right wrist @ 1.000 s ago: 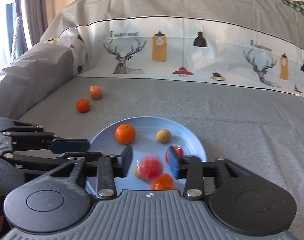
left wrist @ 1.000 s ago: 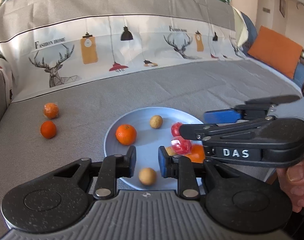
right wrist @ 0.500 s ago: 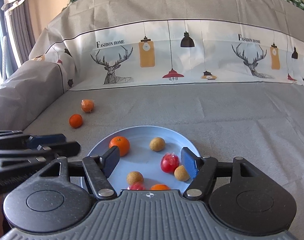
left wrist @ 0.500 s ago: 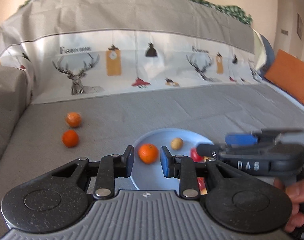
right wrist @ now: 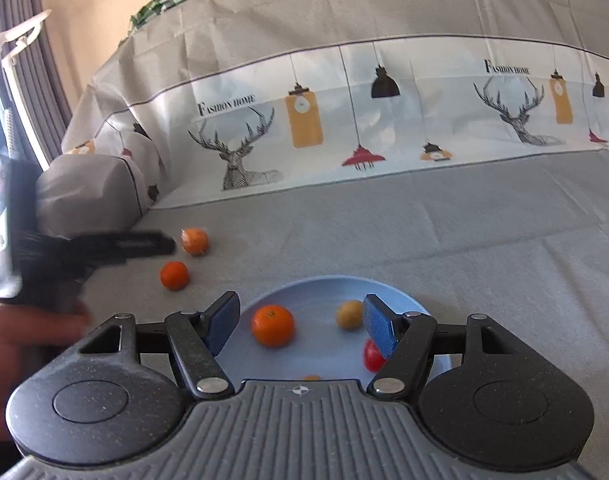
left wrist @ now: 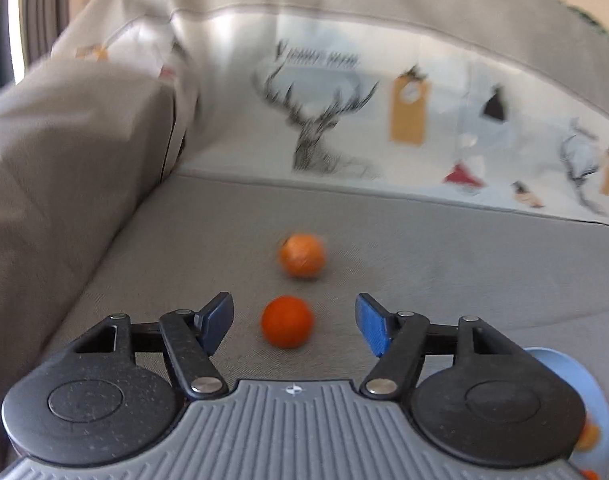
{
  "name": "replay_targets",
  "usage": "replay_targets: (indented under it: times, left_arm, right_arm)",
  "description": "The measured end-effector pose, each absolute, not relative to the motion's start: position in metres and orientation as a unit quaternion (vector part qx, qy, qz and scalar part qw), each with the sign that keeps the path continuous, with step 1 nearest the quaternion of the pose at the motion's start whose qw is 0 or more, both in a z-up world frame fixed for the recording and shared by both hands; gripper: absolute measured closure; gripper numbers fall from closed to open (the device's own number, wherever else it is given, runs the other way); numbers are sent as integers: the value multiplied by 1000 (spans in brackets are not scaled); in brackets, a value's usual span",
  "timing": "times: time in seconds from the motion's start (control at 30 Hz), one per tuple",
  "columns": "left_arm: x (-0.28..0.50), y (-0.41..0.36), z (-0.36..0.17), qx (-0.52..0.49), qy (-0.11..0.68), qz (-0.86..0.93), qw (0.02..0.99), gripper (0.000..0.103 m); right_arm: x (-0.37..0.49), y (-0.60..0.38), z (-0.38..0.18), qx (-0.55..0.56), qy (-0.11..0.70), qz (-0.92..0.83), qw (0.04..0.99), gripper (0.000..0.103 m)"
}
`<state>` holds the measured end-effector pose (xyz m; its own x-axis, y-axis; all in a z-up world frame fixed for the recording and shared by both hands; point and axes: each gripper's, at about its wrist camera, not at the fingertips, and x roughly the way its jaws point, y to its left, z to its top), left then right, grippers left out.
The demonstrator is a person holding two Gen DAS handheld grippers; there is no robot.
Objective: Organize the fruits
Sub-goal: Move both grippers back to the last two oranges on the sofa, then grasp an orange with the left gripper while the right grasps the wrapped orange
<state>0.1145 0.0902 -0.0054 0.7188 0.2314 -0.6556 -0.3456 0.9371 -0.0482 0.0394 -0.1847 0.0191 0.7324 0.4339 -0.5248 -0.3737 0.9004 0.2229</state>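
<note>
The left gripper [left wrist: 294, 324] is over the grey sofa seat [left wrist: 464, 264], jaws opening wide, and a deep orange tangerine [left wrist: 287, 321] lies on the fabric in line with the gap, neither pad touching it. Just beyond sits a paler tangerine [left wrist: 302, 255], blurred. Over on the right gripper [right wrist: 300, 326], jaws stand wide with nothing gripped, hovering above the blue plate [right wrist: 304, 292]. On the plate: an orange [right wrist: 272, 325], a small tan fruit [right wrist: 349, 314] and a red fruit [right wrist: 371, 355] partly behind the right pad. A hand [right wrist: 20, 332] shows at the left edge.
</note>
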Motion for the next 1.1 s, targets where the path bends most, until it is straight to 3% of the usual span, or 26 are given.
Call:
replay_targets:
  times: [0.27,0.33,0.4,0.43,0.8,1.1]
  left_arm:
    - [135,90,-32,-58,358,149,920,31]
    - [138,91,-38,-53,375,148,914,38]
    - [141,97,-43,-60,391,152,906,62]
    - [139,101,-42,-69,387,154,906,64]
    - [108,159,-36,-232,365,243,868,66]
    - [96,179,-31,-278,358,261,852,66]
  right_arm:
    - [49,-186,38,81,284,218,930,26]
    - [52,-185,40,84,285,218,930,25]
    - [55,-183,42,84,285,220,929,25]
    - [56,-181,43,82,284,221,929,25]
    - [139,-74,76,39,282,319,904,23]
    - [220,50,3,-64,369,343,861,23]
